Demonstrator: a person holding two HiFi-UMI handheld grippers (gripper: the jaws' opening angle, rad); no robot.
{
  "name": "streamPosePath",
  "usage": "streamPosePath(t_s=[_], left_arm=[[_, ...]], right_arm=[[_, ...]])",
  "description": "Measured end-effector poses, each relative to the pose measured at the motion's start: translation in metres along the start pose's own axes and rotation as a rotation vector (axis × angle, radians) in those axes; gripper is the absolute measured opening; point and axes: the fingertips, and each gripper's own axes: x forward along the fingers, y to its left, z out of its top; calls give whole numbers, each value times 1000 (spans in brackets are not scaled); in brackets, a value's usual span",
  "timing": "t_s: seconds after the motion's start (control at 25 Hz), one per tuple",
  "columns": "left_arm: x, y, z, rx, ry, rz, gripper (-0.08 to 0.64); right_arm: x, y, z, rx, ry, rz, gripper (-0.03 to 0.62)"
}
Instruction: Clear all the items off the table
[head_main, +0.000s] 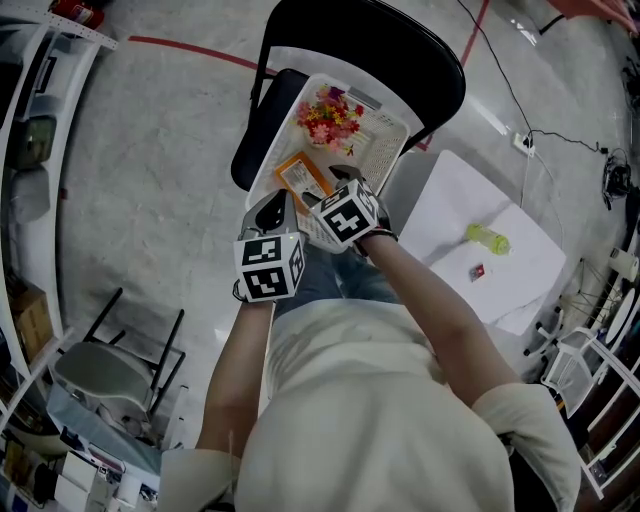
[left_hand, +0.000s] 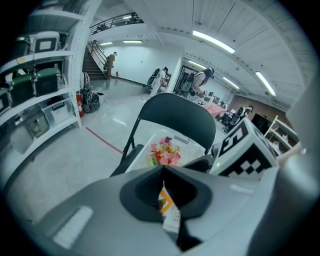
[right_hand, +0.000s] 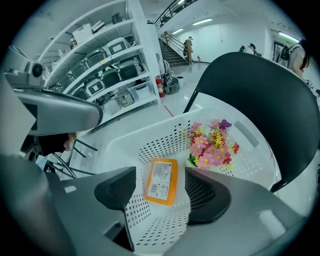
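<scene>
Currently, the receiving container is a white perforated basket (head_main: 388, 150) that sits on the seat of a black folding chair (head_main: 400, 50), just beside the white table (head_main: 445, 200). This placement keeps the transfer path from the table short.

Contents of the basket:
- A bunch of artificial flowers (head_main: 330, 115) at the far end.
- An orange packet (right_hand: 161, 181) lying flat on the basket floor, label up, near the front wall.

The right gripper (right_hand: 160, 176) hangs above the near corner of the basket and points steeply down into it. Its jaws stand apart and press on nothing. The orange packet lies below and beyond them, free of both pads, so this gripper is released and empty.

The left gripper (left_hand: 163, 172) sits at the near left rim of the basket, beside the right one. Its jaw tips are closed together, leaving only a narrow slit through which the packet and the basket wall show. The view is too tight to tell whether the rim is pinched there, but no table item is carried. It is probably parked here to stay clear of the drop.

Two items are not yet cleared. A yellow-green bottle (head_main: 487, 239) lies on its side on the table, and a small red object (head_main: 477, 271) lies near it. Both are well apart from the two grippers, so the task is judged partly complete.
</scene>
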Motion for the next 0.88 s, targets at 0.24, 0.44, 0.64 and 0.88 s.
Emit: streamPosePath(t_s=[0.24,0.44,0.64,0.88], left_arm=[[-7,-11,1,1,-19,0,8],[-13,-20,1,4,-34,5,8],[-21,-28,-3,7,-43,10,8],[-27,-36,-3,9,-59,17,8]], right_arm=[[-19,-6,-2,2,-28,-50,171],[-32,-10,-7,-2,-39,-79,88],[-46,-10,-11,4,-64,-97,18],[-60,-10,-15,2,-91,-99,0]])
